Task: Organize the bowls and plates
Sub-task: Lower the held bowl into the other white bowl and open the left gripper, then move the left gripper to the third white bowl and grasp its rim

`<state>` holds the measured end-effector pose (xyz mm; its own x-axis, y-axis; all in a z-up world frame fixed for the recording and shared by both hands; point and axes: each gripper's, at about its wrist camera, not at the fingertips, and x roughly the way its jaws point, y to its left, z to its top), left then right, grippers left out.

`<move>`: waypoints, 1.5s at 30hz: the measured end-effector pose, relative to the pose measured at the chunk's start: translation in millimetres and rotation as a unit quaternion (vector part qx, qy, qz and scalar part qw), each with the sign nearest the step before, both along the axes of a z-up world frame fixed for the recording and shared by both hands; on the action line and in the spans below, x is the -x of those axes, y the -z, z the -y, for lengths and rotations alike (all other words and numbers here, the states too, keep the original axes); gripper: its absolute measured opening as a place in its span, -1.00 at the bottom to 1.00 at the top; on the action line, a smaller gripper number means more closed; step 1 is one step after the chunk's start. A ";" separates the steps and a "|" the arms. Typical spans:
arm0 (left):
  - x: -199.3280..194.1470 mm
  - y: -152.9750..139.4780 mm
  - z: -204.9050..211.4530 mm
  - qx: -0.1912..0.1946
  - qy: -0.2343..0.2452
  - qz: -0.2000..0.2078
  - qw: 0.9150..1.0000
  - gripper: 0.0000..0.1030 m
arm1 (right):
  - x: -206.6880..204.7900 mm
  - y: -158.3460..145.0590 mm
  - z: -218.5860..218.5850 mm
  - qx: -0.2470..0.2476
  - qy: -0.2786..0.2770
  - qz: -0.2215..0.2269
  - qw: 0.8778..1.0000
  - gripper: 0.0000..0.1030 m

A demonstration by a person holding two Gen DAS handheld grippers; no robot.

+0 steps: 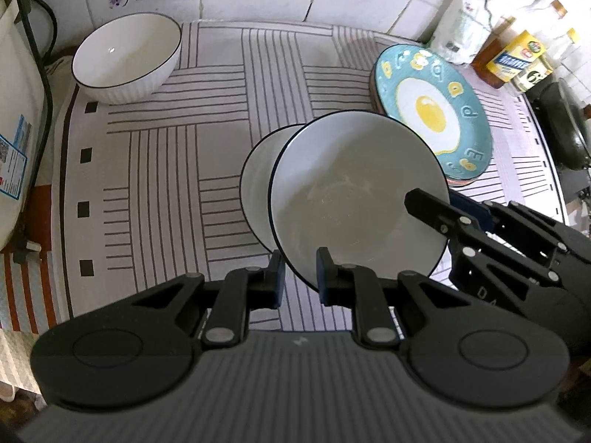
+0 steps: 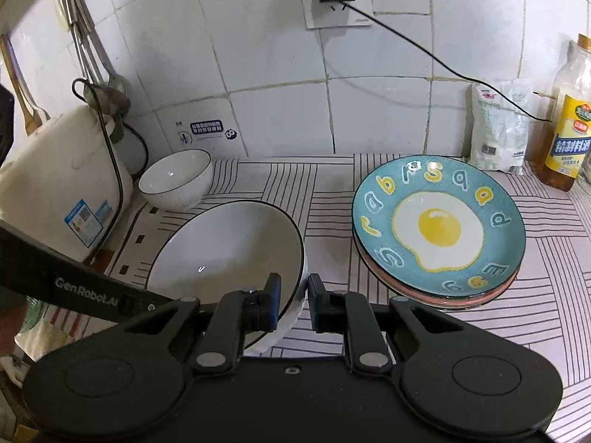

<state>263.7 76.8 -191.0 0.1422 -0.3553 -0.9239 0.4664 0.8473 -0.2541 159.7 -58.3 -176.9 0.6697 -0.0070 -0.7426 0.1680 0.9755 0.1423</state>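
Gripping one white bowl (image 1: 354,199) at its rim, both the left gripper (image 1: 300,273) and right gripper (image 2: 293,304) stand nearly closed, holding it tilted above the mat (image 1: 221,110) near the plates (image 2: 439,225). Glazed ceramic: heavy, rigid, slippery, breakable; opposite rim holds appear soundest.

White tiled wall (image 2: 258,74), striped countertop mat (image 1: 184,155)
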 end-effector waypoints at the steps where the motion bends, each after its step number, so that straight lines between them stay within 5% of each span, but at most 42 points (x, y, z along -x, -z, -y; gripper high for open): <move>1: -0.9 1.5 0.8 -0.003 -0.002 -0.002 1.000 -0.70 | -2.0 1.5 0.1 0.000 -0.002 -0.002 1.000 -0.63; 20: -21.2 20.1 21.5 -0.080 -0.009 -0.026 0.996 -0.64 | -31.4 27.4 -12.4 0.091 -0.090 -0.020 0.992 -0.65; 33: -13.9 -6.4 8.9 -0.041 -0.020 -0.013 0.999 -0.51 | -31.4 19.0 -12.0 0.082 -0.085 -0.022 0.993 -0.57; 45: 13.0 -49.6 -37.0 -0.021 -0.024 0.034 0.999 -0.44 | -2.8 -27.5 -33.9 0.088 -0.104 -0.001 0.991 -0.15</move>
